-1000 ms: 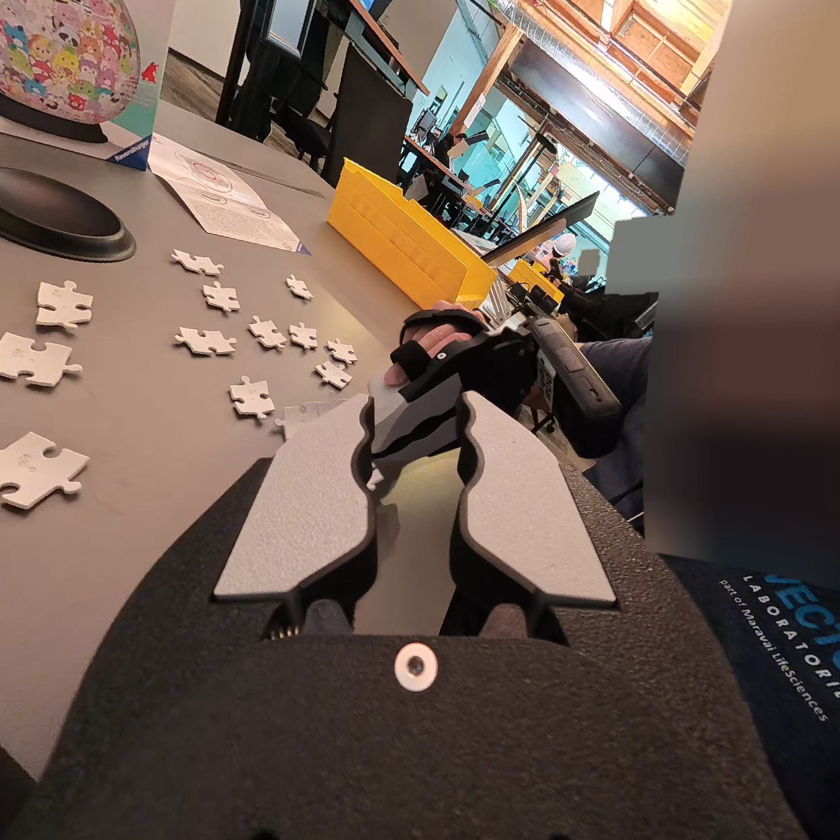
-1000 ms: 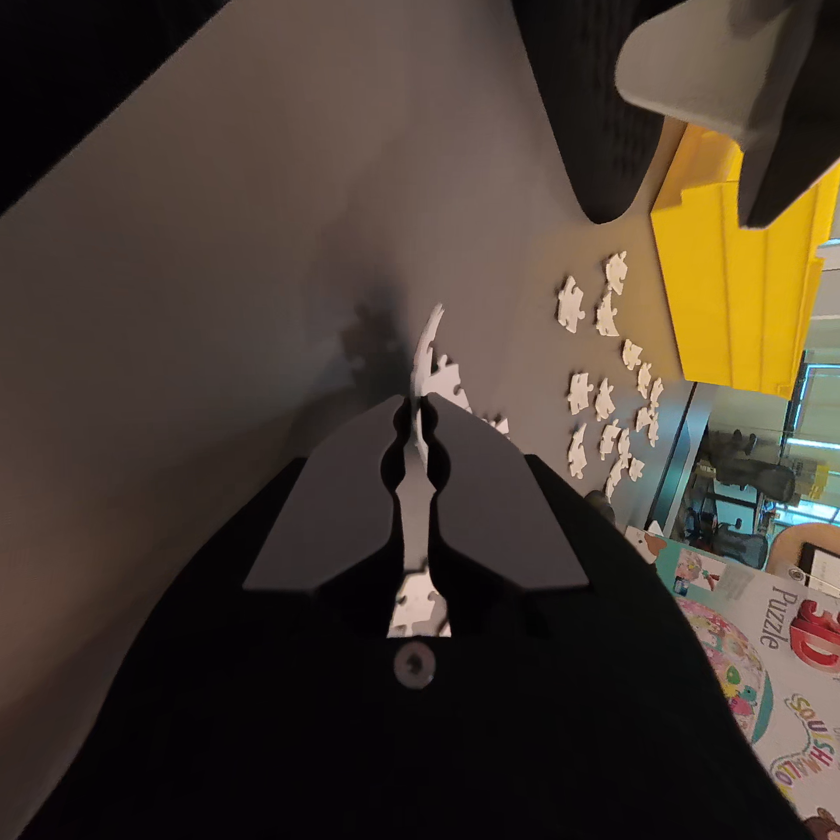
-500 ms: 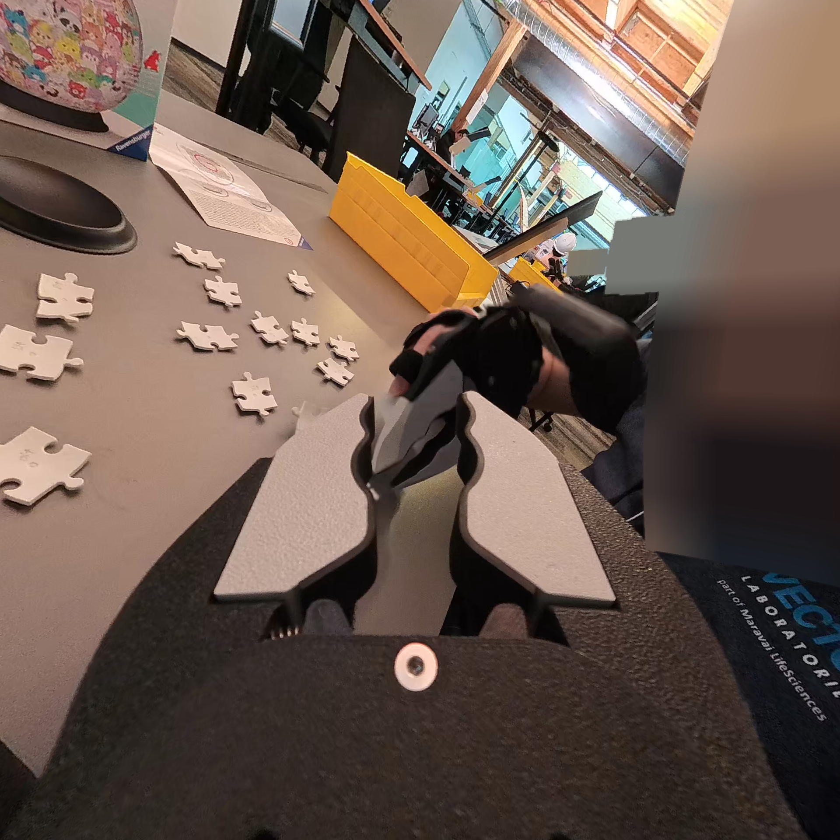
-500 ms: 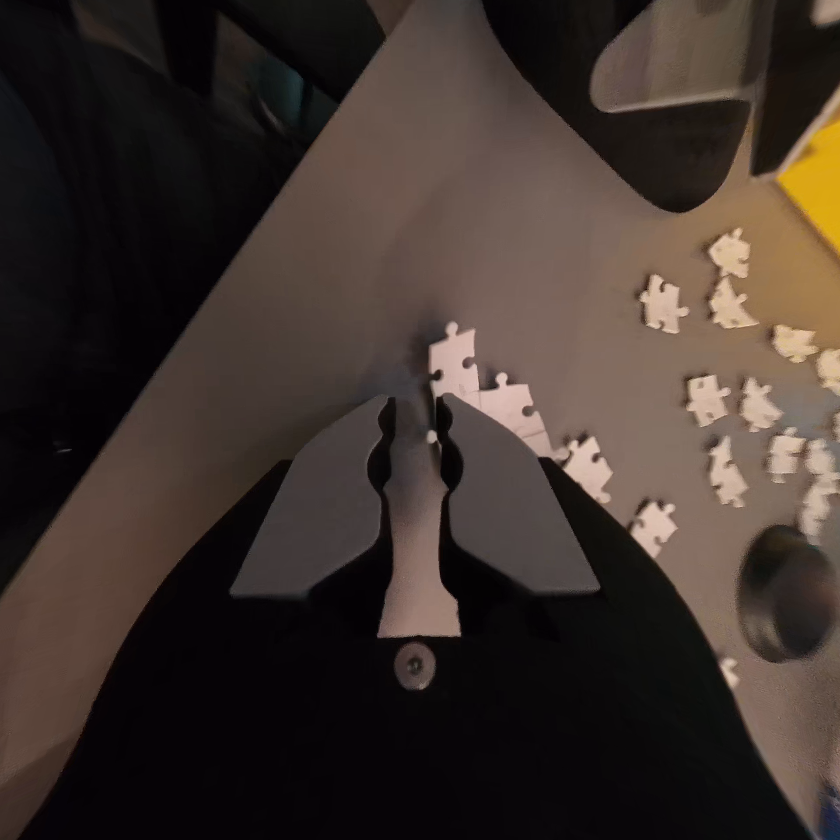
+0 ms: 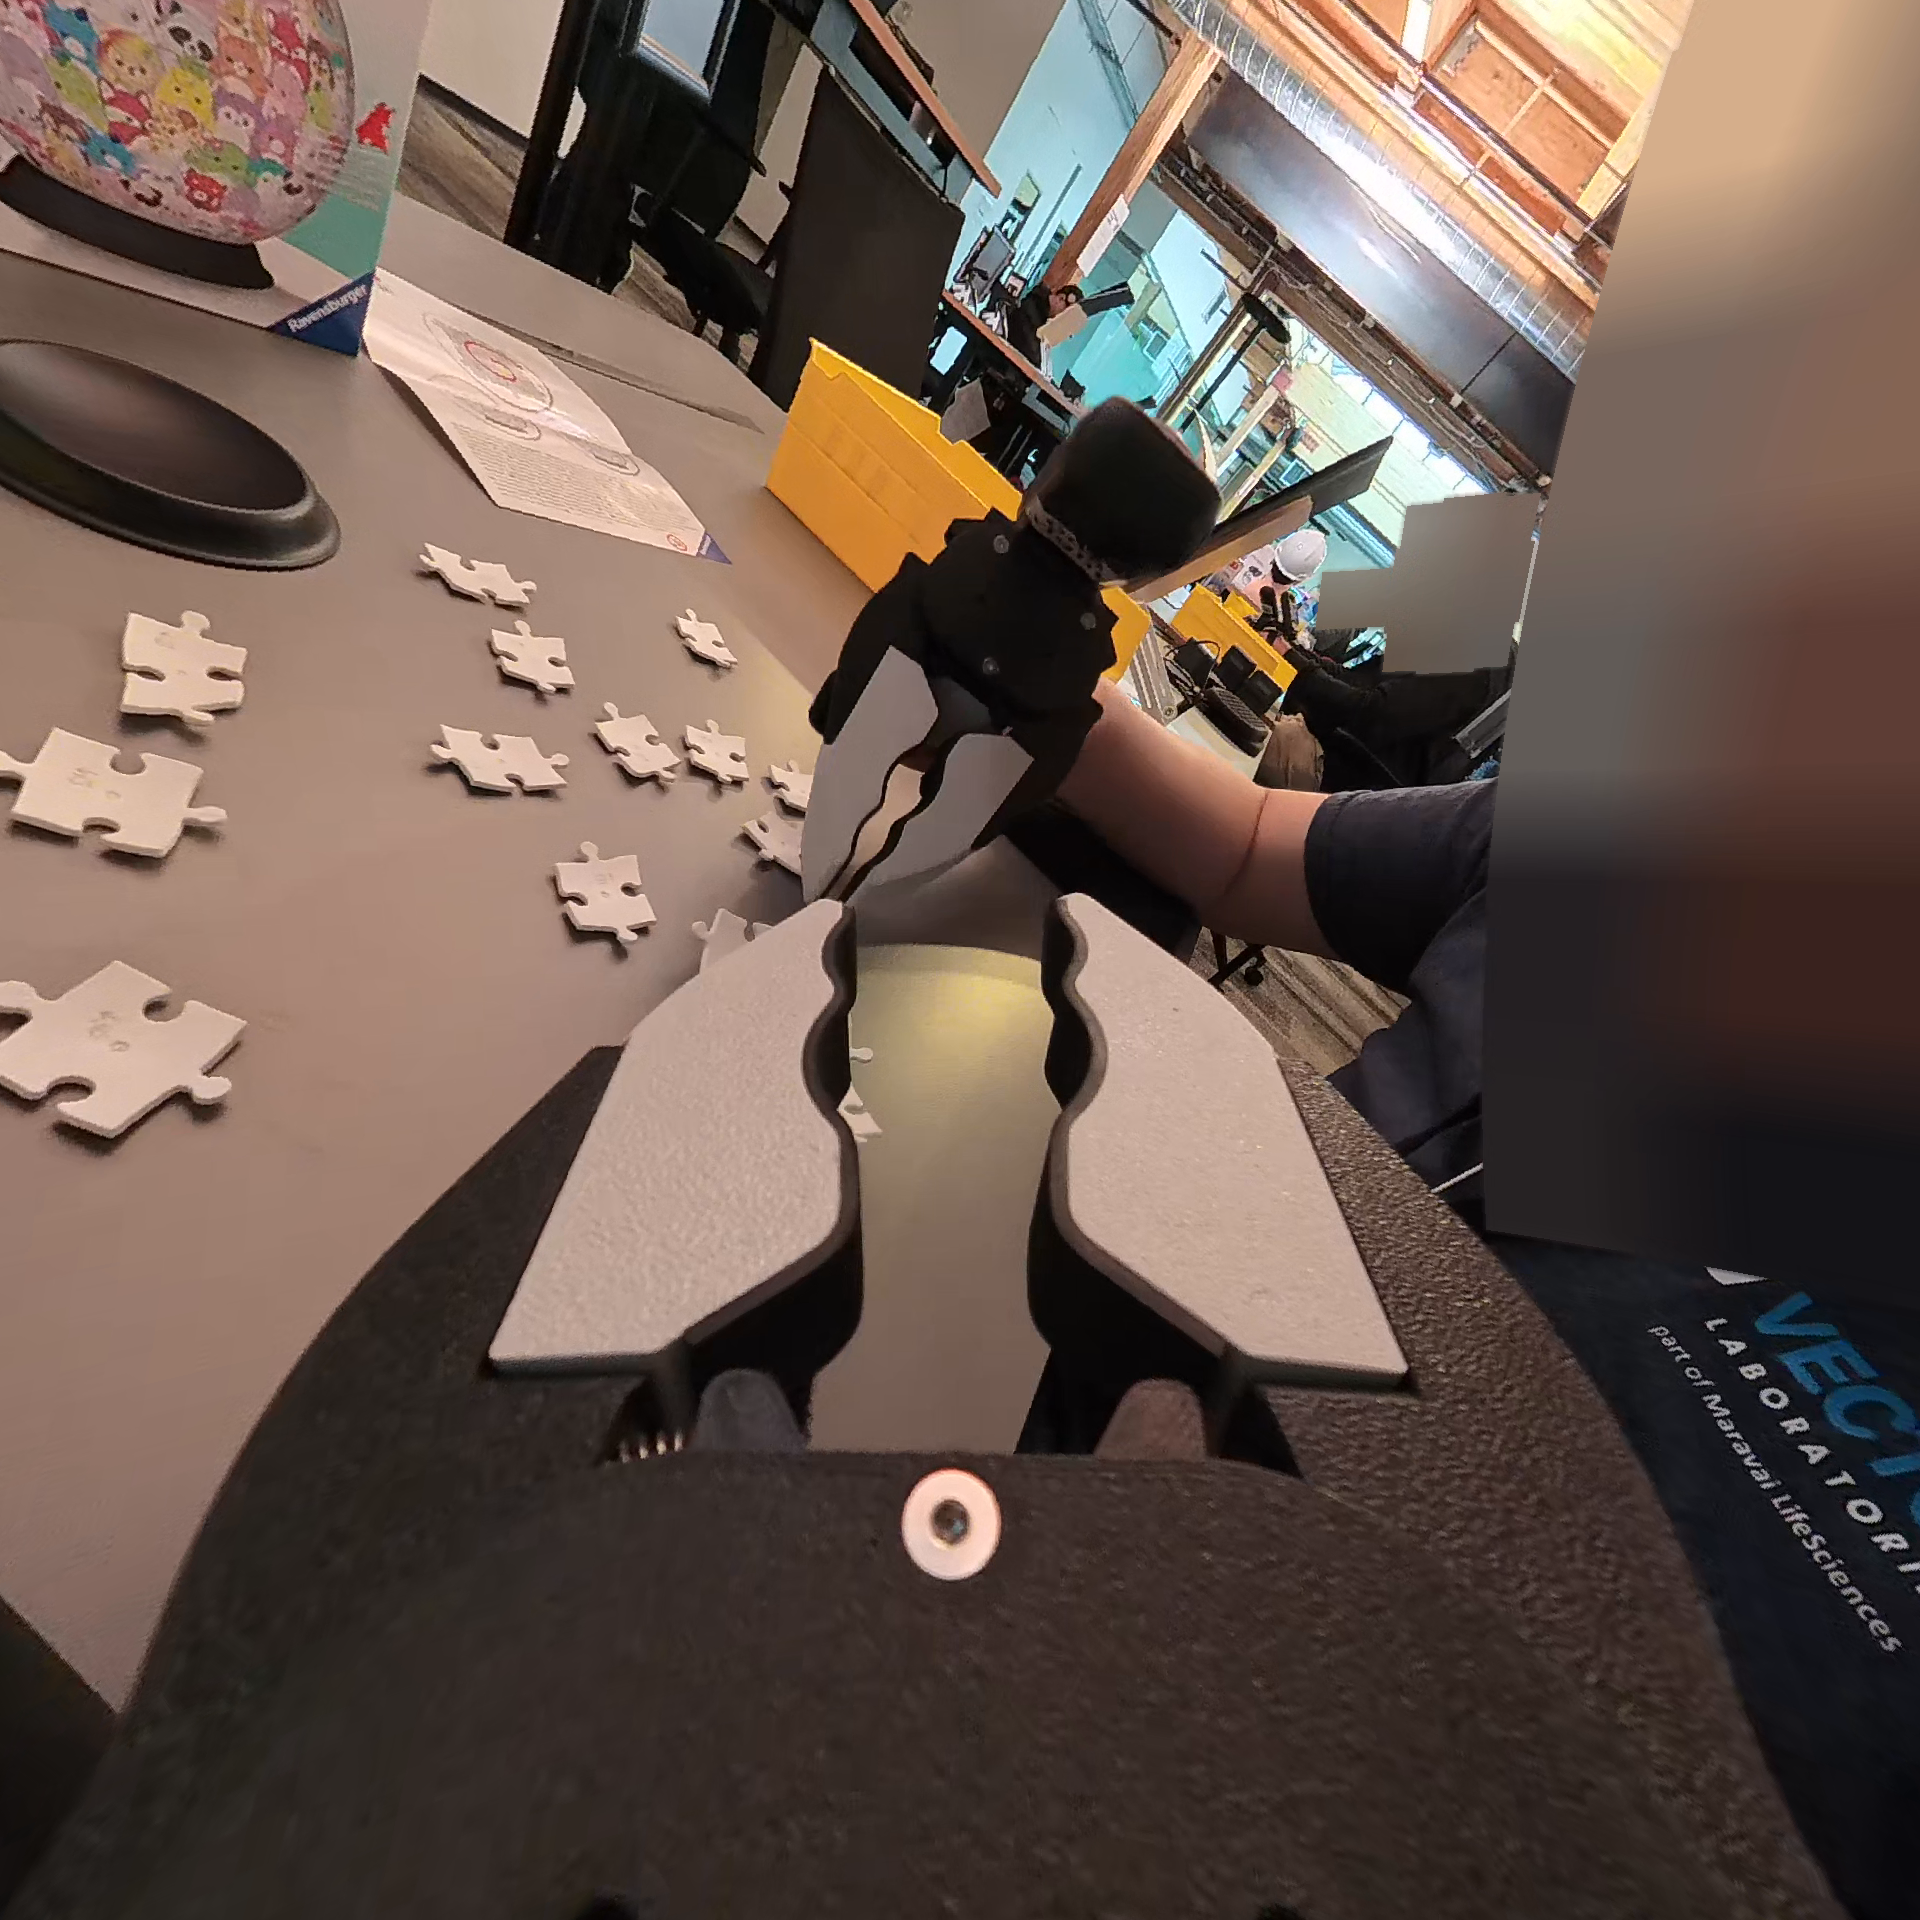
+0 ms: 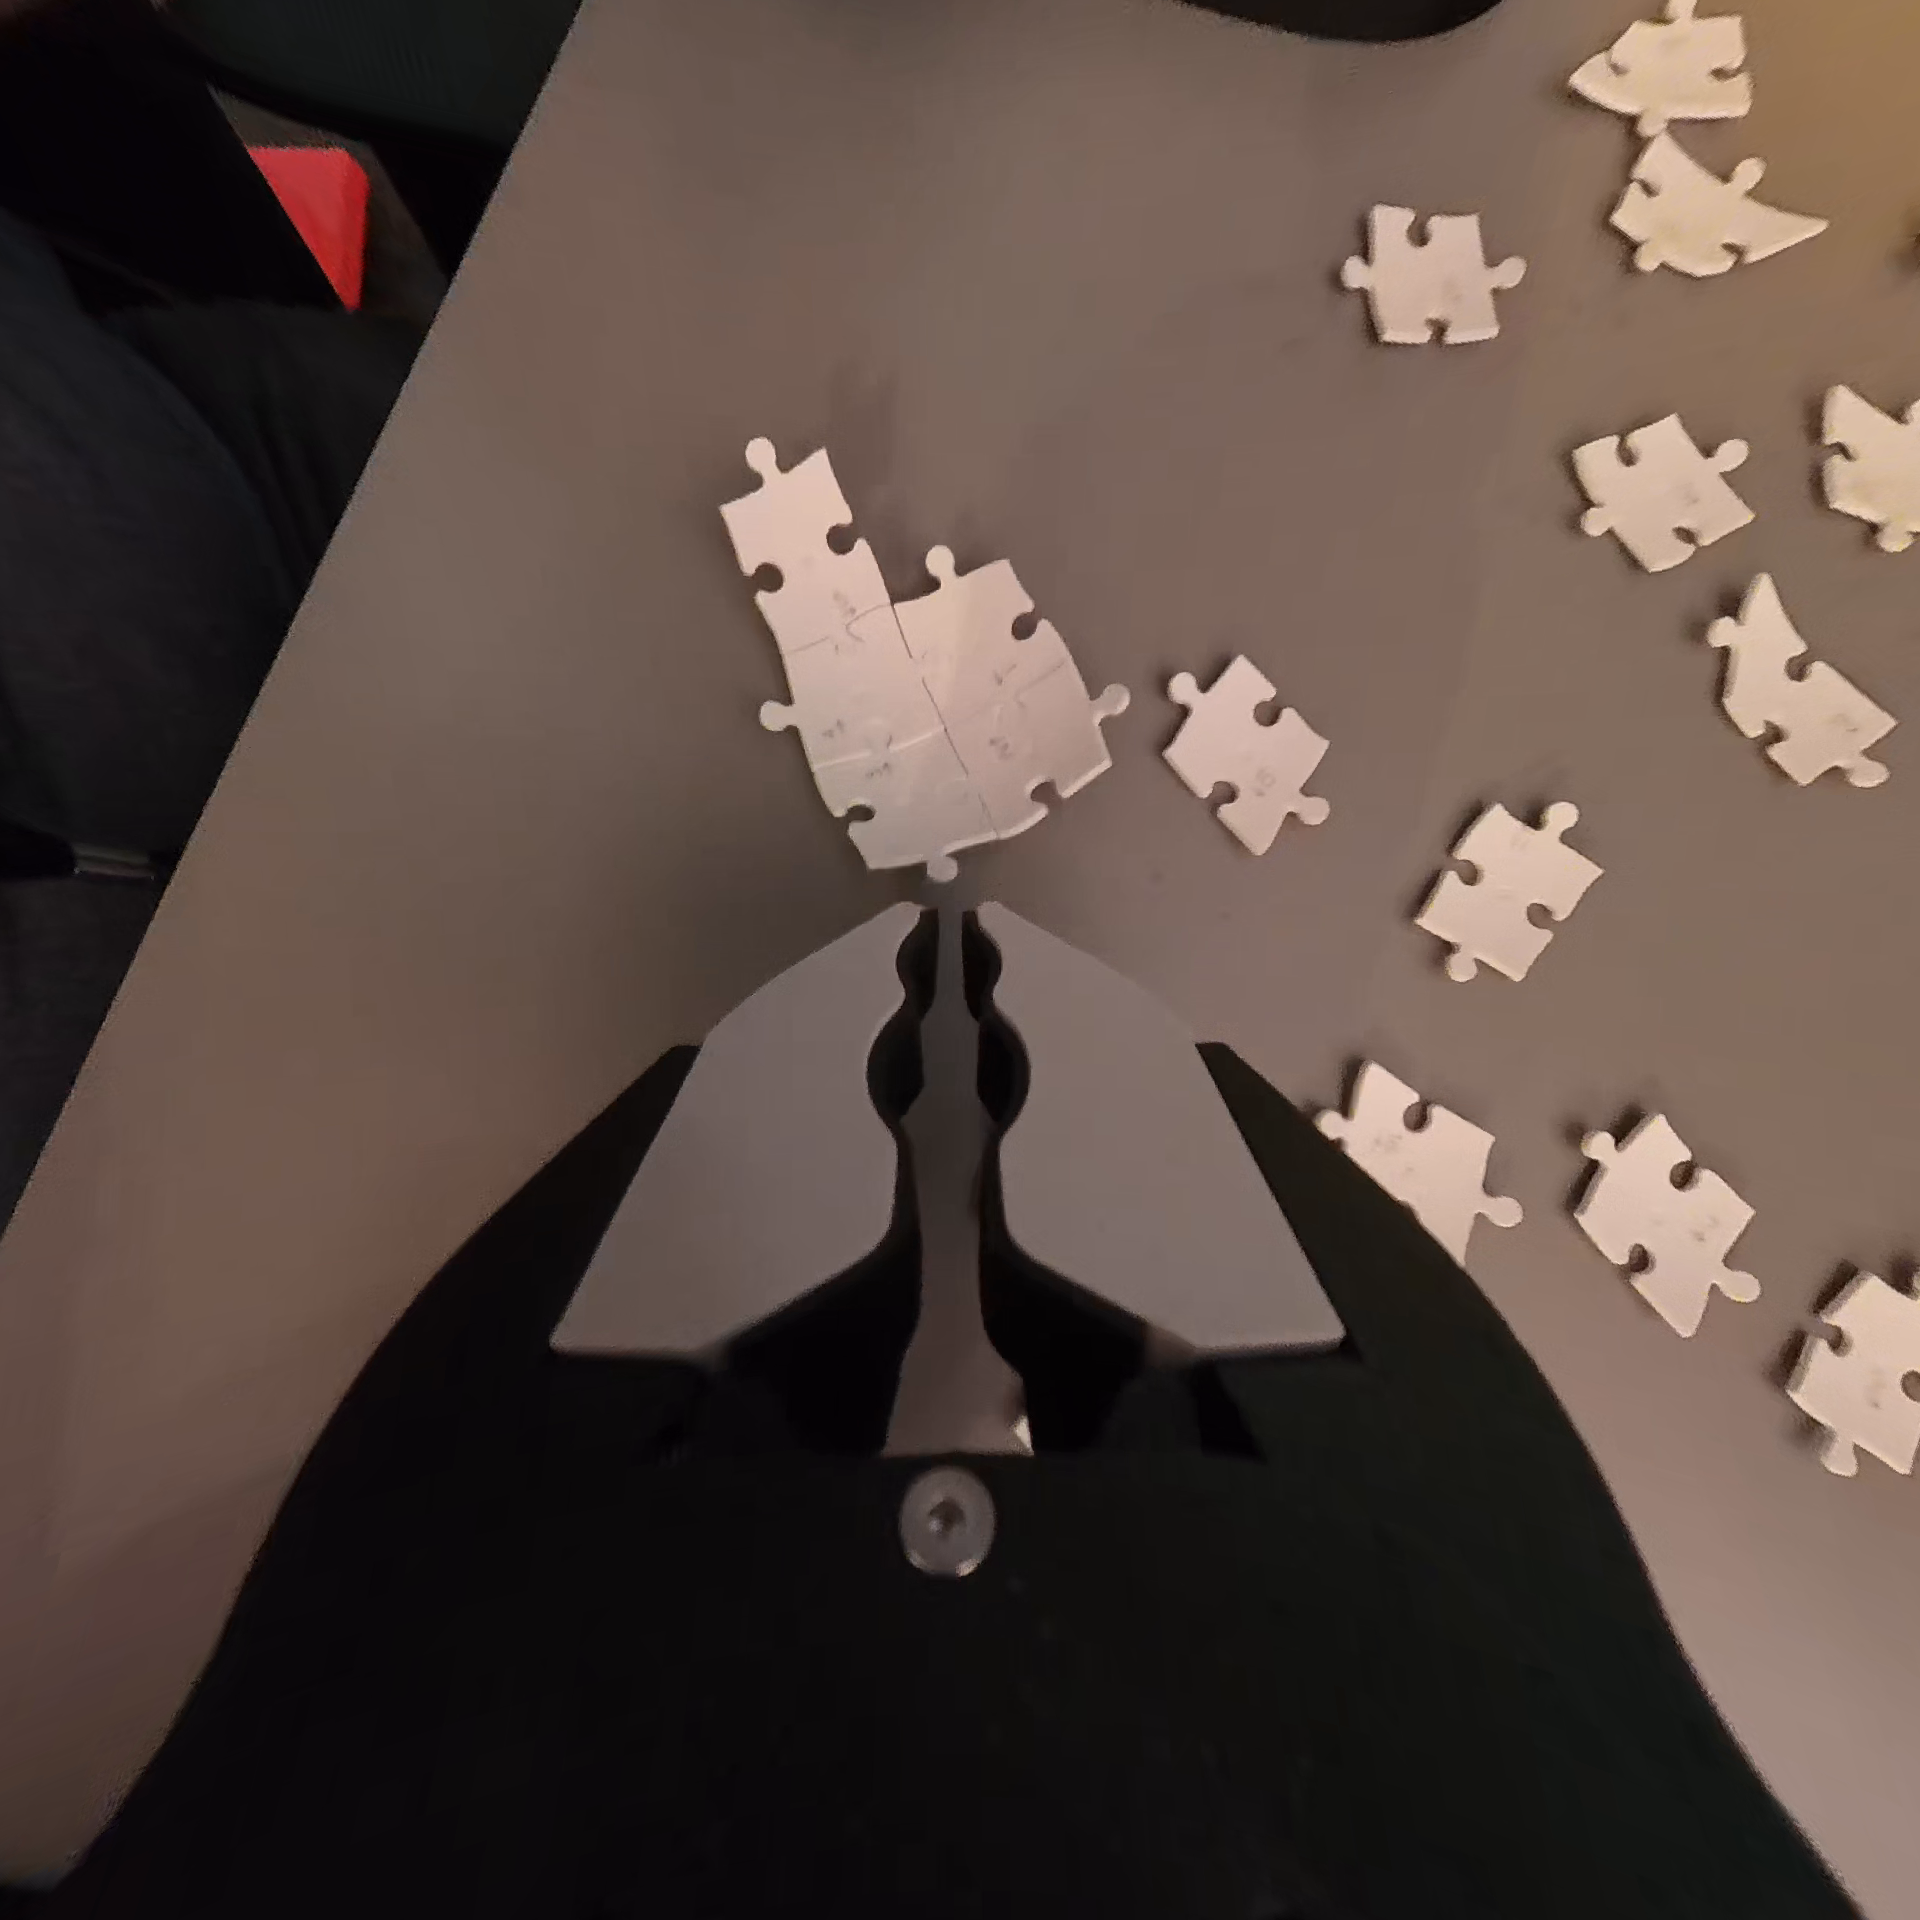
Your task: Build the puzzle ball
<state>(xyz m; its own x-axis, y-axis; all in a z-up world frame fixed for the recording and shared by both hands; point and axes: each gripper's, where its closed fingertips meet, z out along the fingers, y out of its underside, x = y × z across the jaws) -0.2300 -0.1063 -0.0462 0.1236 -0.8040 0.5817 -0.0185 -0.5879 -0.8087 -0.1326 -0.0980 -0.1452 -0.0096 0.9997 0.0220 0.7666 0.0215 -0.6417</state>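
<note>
Right hand-held gripper (image 6: 943,914) nearly closed, empty; joined puzzle pieces (image 6: 914,696) just beyond.

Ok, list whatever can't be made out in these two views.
Right wrist view: whether the right claw touches the bottom tab of the joined cluster; blur there.
Right wrist view: one loose piece lies half under the claw's body.
Left wrist view: a finger of the left claw hides pieces behind it; the puzzle box is cut by the frame edge.
</note>
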